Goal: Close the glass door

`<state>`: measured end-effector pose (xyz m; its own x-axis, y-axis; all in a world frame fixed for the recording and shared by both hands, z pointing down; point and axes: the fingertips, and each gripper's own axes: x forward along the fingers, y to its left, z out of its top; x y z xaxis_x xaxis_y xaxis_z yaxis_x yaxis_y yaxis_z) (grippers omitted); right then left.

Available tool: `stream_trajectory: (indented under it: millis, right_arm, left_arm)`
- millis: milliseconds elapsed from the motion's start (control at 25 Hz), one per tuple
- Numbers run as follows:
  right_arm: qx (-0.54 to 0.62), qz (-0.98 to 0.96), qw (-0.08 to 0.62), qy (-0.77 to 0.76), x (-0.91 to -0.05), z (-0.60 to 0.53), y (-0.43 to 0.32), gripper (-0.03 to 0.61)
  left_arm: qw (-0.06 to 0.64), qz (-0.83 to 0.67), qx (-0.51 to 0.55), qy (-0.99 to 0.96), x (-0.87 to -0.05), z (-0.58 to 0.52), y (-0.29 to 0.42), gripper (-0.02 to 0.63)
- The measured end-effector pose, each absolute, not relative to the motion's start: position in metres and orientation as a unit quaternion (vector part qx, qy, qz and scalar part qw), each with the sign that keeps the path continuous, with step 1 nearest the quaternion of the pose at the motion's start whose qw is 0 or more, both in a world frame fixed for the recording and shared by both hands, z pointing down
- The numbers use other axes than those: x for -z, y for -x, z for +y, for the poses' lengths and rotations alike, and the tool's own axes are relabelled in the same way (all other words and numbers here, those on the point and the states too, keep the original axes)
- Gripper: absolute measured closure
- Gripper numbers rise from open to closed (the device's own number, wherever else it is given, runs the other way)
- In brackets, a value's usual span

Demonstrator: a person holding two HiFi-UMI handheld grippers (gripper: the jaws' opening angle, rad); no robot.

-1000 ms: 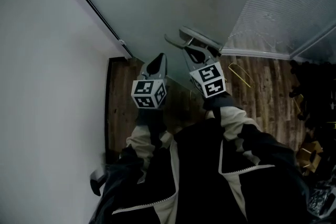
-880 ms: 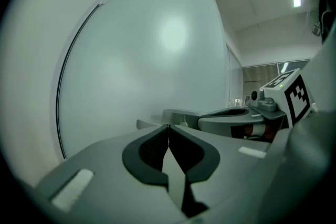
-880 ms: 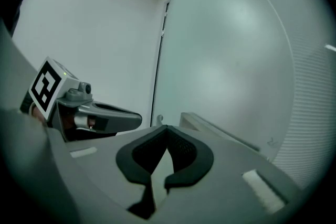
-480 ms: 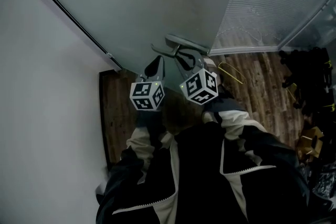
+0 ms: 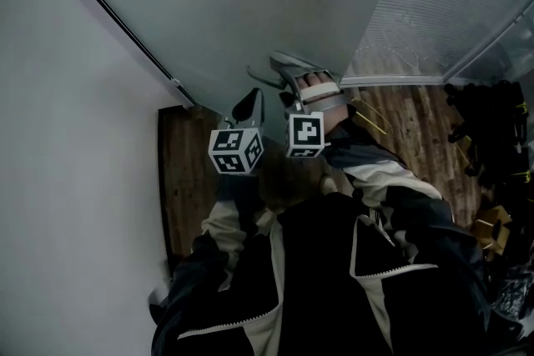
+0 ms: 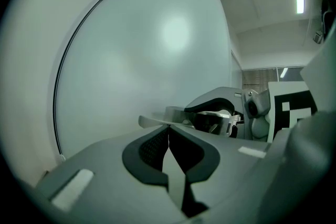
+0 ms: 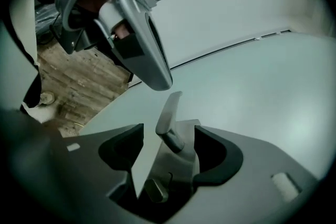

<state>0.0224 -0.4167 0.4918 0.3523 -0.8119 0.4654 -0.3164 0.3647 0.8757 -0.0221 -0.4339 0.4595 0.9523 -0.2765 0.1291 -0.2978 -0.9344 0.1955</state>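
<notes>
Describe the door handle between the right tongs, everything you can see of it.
The door handle is a flat grey metal lever, brushed steel by its look, on a narrow backplate fixed to the frosted glass door. A small turn knob sits on the plate nearer the camera. The lever stands between the right gripper's open tongs. A pale gap shows on its left; contact on its right cannot be told.

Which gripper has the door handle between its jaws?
The right gripper: its jaws stand apart with the door handle in the gap. The left gripper has its jaws together, with nothing between them.
</notes>
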Motion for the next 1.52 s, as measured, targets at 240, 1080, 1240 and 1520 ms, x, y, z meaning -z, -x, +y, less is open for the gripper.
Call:
stream_trajectory:
  millis: [240, 1080, 1240, 1520]
  right_arm:
    - [0.223, -0.497, 0.657, -0.521, -0.492, -0.422, -0.028, 0.436]
    - [0.23, -0.485, 0.672, -0.511, -0.502, -0.443, -0.096, 0.436]
    - [0.243, -0.476, 0.685, -0.495, -0.502, -0.456, -0.126, 0.439]
    - [0.252, -0.458, 0.709, -0.473, -0.502, -0.483, -0.188, 0.442]
  left_arm:
    - [0.108, -0.143, -0.051, -0.983, -0.46, -0.432, 0.023, 0.614]
    - [0.092, -0.131, -0.065, -0.985, -0.461, -0.418, 0.008, 0.614]
    - [0.091, -0.137, -0.068, -0.984, -0.453, -0.419, -0.009, 0.614]
    - [0.113, -0.144, -0.07, -0.981, -0.453, -0.415, -0.04, 0.614]
